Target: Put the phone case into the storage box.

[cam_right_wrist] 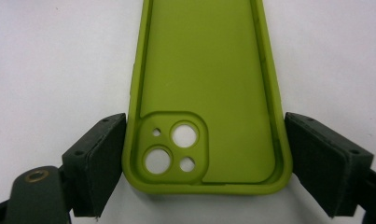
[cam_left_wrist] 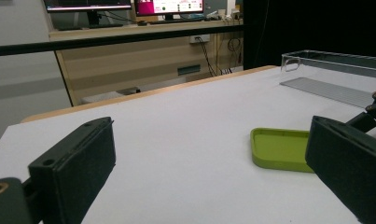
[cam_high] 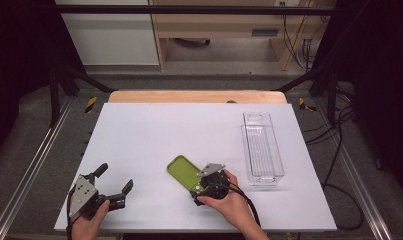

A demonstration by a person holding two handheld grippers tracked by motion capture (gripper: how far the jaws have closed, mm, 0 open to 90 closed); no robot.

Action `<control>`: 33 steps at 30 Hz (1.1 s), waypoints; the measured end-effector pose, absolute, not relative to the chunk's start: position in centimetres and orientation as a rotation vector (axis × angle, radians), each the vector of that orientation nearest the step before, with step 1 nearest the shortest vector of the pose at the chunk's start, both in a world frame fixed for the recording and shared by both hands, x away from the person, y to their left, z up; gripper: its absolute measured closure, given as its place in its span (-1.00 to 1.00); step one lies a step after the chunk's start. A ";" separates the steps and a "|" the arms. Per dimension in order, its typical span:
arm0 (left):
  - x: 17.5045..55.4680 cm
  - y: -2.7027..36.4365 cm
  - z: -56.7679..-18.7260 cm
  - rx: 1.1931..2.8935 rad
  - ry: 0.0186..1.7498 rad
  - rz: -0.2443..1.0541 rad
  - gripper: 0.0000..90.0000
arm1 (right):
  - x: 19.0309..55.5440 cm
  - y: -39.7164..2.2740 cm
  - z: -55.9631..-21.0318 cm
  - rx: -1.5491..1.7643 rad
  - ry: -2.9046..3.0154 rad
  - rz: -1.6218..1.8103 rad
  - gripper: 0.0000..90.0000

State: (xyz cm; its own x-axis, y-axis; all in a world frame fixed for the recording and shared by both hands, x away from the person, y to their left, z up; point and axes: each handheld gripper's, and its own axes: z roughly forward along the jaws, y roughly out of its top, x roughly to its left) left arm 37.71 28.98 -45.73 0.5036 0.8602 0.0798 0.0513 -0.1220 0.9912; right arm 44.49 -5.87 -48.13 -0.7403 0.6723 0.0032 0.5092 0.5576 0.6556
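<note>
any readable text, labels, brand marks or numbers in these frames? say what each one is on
None legible.
Green phone case: plain inside, no brand or lettering.
Clear plastic bin: no label.
Two monitors behind the table in the left gripper view: coloured screen content, too small and blurred to read.
Yellow-black hazard tape on the frame: stripes, no words.
</note>
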 end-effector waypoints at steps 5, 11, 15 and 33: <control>37.5 28.7 -45.7 1.556 0.808 0.848 -0.97 | 45.5 -6.0 -47.0 1.013 2.601 0.955 -0.62; 37.4 27.6 -45.7 1.605 0.767 0.839 -0.97 | 46.8 -6.4 -45.0 1.019 2.645 0.909 -0.61; 37.3 26.5 -45.7 1.644 0.723 0.832 -0.97 | 47.4 -6.6 -43.4 0.996 2.665 0.880 -0.61; 38.3 20.7 -45.1 1.825 0.528 0.878 -0.95 | 49.8 -7.0 -37.4 0.941 2.705 0.727 -0.61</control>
State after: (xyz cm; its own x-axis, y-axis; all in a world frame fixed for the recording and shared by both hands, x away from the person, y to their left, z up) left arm 38.26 20.68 -45.06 0.6409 0.6932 0.3297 -0.0338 -0.4036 0.9143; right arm 49.79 -7.04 -37.37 -0.7815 0.6237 -0.0150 0.5320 0.6789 0.5060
